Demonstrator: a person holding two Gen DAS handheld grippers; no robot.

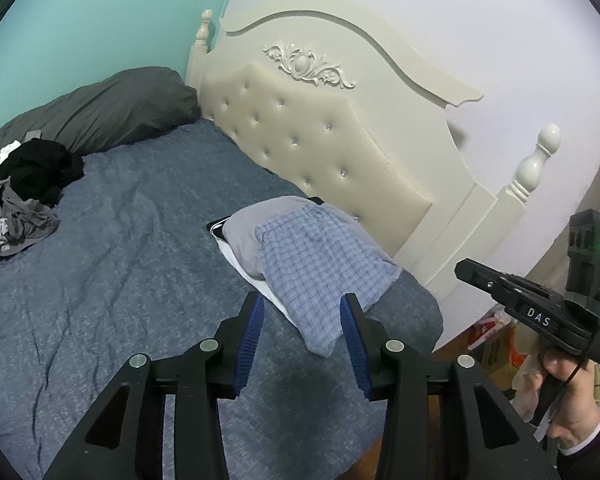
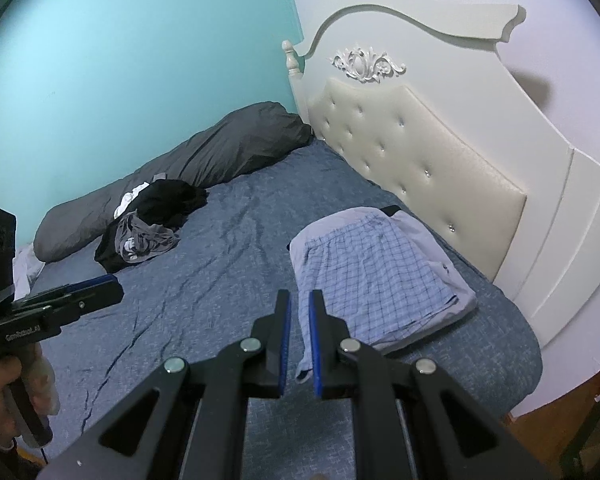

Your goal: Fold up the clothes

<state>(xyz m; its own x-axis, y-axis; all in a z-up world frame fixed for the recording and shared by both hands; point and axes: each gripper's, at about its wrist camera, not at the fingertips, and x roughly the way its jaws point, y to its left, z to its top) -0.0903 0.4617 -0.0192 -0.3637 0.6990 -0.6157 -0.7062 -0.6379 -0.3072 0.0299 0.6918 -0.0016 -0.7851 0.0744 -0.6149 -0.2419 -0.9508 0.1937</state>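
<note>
**Two grippers over a bed w/ folded clothes stack**

The left gripper [image 1: 303, 304] hovers above a bed's blue-grey bedspread [image 1: 132, 264], jaws wide apart, nothing between the blue pads. Just ahead of those jaws, and partly between their tips in the left wrist view, lies a stack of folded clothes: blue plaid shorts [image 1: 320, 272] on top, a grey garment [image 1: 242, 240] under them, and white + black edges at the bottom. The near corner of the shorts droops toward the jaws; can't tell if it touches either pad.

The right gripper [image 2: 300, 300] has its jaws narrow, only a slim gap, holding nothing. The plaid shorts [image 2: 376, 276] sit ahead and to the right of these jaws; a loose flap of the shorts shows through the gap, but whether it is pinched can't be told.

Far ahead-left of both sets of jaws, well apart from the stack, is a pile of unfolded clothes [image 1: 24, 184]: black, grey + a bit of white, crumpled. Behind it a dark grey pillow [image 1: 112, 108] lies along a teal wall. A cream tufted headboard [image 1: 320, 140] stands beyond the stack, to the right.

A hand [image 1: 572, 408] w/ a dark sleeve grips the right gripper's handle, seen right of the left jaws.
</note>
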